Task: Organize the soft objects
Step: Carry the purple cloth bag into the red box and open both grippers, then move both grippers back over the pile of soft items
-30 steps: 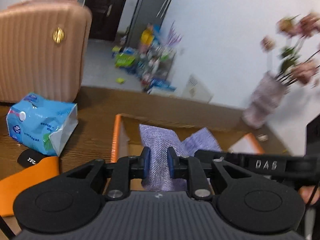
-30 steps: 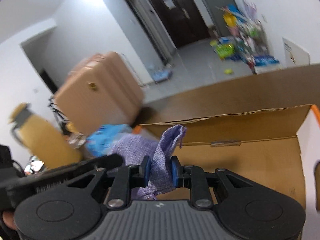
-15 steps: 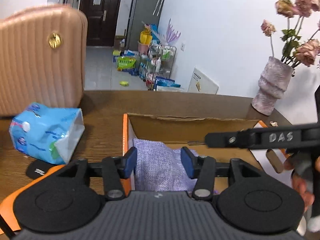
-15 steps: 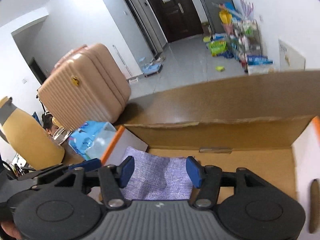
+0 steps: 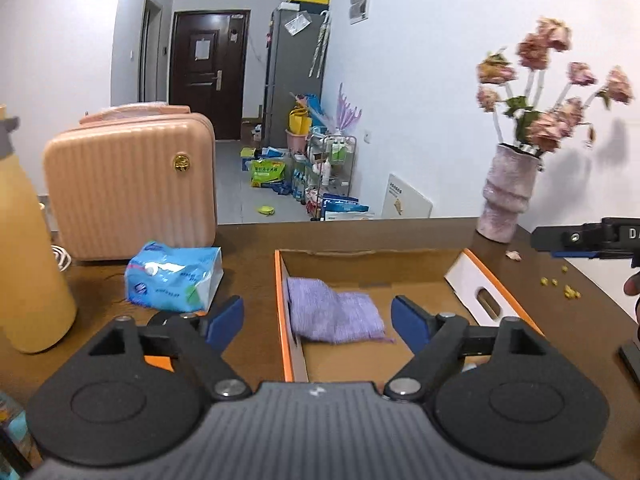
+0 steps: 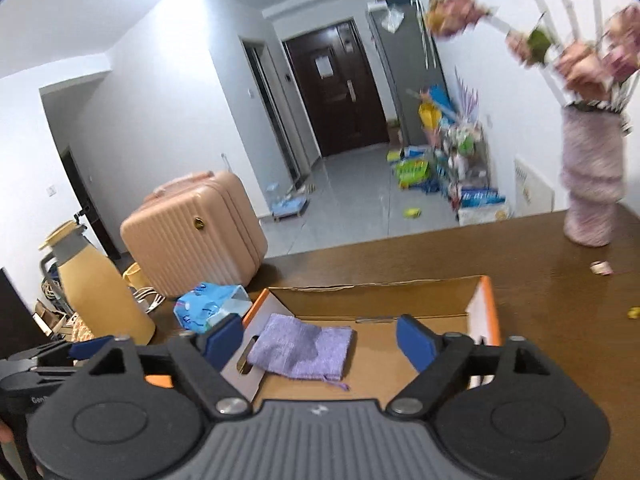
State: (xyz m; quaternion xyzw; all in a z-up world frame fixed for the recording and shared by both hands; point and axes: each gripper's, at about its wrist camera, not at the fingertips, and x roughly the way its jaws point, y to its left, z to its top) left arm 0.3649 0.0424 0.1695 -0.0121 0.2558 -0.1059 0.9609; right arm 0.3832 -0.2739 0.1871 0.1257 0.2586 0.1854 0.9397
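The purple cloth (image 5: 334, 314) lies folded inside the cardboard box (image 5: 486, 280), on the box floor against the orange-edged wall at the picture's left, free of both tools. The left hand-held gripper (image 5: 318, 322) hangs above the near end of the box with its jaws spread wide; they have just been opening, and nothing sits between the blue pads (image 5: 224, 320). The right hand-held gripper (image 6: 320, 338) is likewise spread apart, its jaws also just opened, with the cloth lying below and beyond them, untouched. The box rests on the brown bench (image 5: 560, 320). To the picture's left of the box a blue tissue pack (image 5: 174, 278) lies on the bench, with a pink suitcase (image 5: 130, 184) behind it and a yellow flask (image 5: 28, 248) further left. A pale vase of dried flowers (image 5: 508, 192) stands at the far right corner of the bench.
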